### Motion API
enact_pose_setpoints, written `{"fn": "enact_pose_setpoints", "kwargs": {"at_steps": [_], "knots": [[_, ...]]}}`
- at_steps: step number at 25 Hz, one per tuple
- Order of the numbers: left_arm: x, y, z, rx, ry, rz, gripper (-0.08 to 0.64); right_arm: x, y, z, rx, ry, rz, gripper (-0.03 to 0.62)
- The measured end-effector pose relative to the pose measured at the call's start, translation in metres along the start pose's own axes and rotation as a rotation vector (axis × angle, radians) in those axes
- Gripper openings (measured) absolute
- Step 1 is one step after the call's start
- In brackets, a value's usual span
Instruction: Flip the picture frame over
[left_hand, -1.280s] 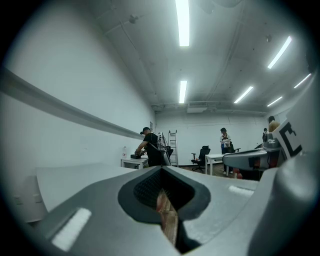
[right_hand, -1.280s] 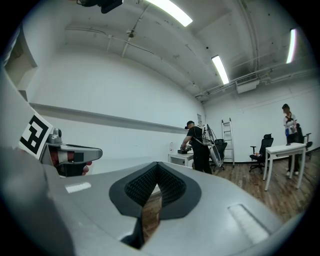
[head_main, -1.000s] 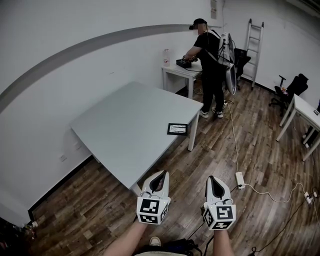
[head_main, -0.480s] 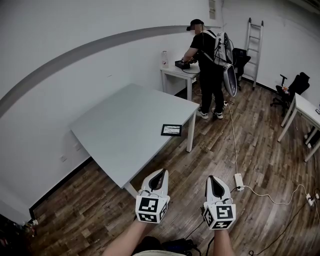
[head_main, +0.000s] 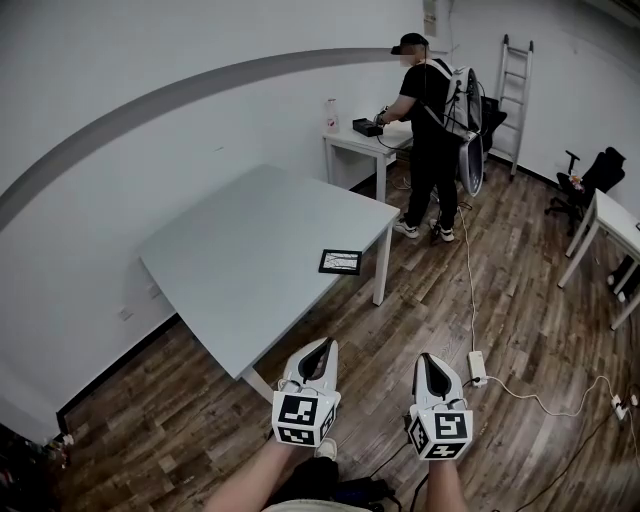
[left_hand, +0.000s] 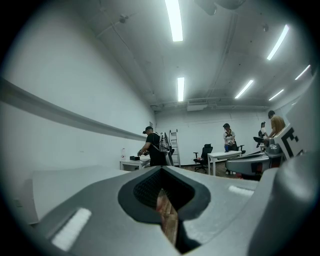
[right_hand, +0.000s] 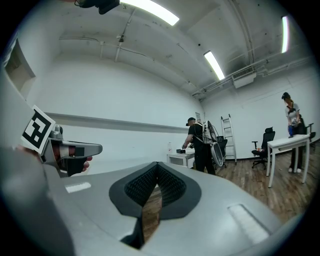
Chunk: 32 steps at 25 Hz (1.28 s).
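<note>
Not started. Holding left hand-held gripper (head_main: 321, 348) and right hand-held gripper (head_main: 426, 360) closed, empty, well short of bench (head_main: 250, 240). Spotting picture frame (head_main: 340, 262) flat by bench's right edge. Pending: approach, grip, flip.

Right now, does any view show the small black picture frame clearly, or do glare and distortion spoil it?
Head view: even light, no glare; the small black picture frame is sharp but tiny; fisheye bends the walls. Left and right gripper views: dark round borders, bright ceiling lights, frame not in sight.
</note>
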<state>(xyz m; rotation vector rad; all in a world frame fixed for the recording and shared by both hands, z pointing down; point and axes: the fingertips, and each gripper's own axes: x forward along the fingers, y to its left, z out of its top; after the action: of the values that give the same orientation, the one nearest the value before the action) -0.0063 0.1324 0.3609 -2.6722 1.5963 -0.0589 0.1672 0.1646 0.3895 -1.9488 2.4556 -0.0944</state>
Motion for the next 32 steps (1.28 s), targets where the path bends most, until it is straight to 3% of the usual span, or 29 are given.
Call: {"fn": "enact_pose_setpoints", "kwargs": {"at_steps": [9, 32], "knots": [[0.037, 0.019, -0.009, -0.015, 0.002, 0.003, 0.000, 0.042, -0.007, -0.006, -0.010, 0.021, 0.009, 0.023], [0.162, 0.144, -0.008, -0.079, -0.014, -0.044, 0.000, 0.209, 0.019, 0.006, -0.091, 0.091, -0.019, 0.023]]}}
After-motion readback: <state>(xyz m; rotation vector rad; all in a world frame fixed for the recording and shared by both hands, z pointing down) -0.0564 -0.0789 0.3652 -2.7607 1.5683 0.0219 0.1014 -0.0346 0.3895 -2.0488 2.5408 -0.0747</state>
